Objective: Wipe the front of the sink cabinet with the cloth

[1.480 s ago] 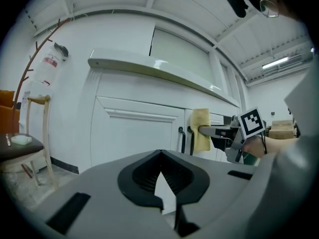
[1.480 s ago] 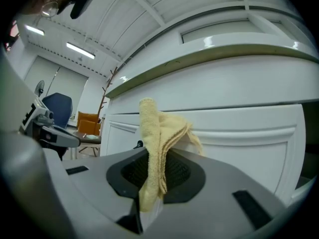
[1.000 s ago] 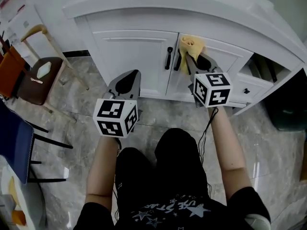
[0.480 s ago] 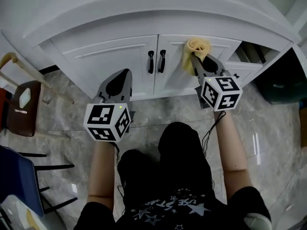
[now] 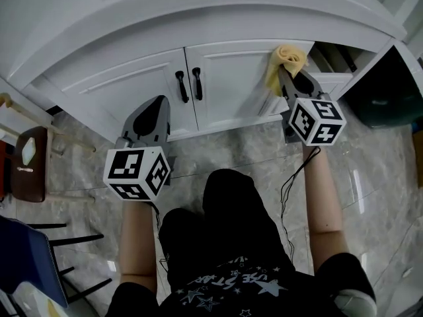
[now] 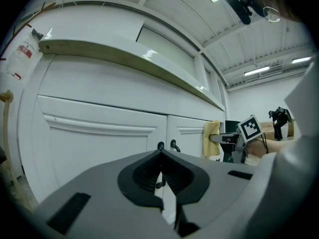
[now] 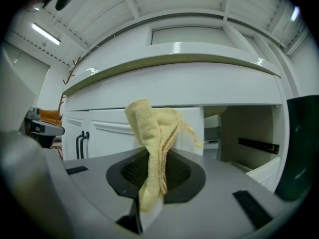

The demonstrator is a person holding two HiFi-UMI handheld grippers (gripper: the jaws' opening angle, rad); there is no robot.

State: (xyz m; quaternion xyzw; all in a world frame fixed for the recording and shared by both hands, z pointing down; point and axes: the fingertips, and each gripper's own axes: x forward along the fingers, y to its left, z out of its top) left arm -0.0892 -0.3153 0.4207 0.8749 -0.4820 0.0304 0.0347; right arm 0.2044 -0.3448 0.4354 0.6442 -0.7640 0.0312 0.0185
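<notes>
**Where Things Sit**

Our right gripper [image 5: 283, 72] has the cloth [image 5: 286, 58] in it, before the sink cabinet's [image 5: 198, 25] right door [image 5: 231, 94], right of the two handles [image 5: 188, 84]. Our left gripper [image 5: 157, 104] is before the left door [image 5: 125, 91]. A chair [image 5: 26, 164] stands far left.

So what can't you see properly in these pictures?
- Where the cloth meets the cabinet door: head view, the cloth itself covers that spot.
- The back of the countertop: head view, cut off by the top edge.
- The cabinet door's bottom: left gripper view, the left tool blocks it.
</notes>
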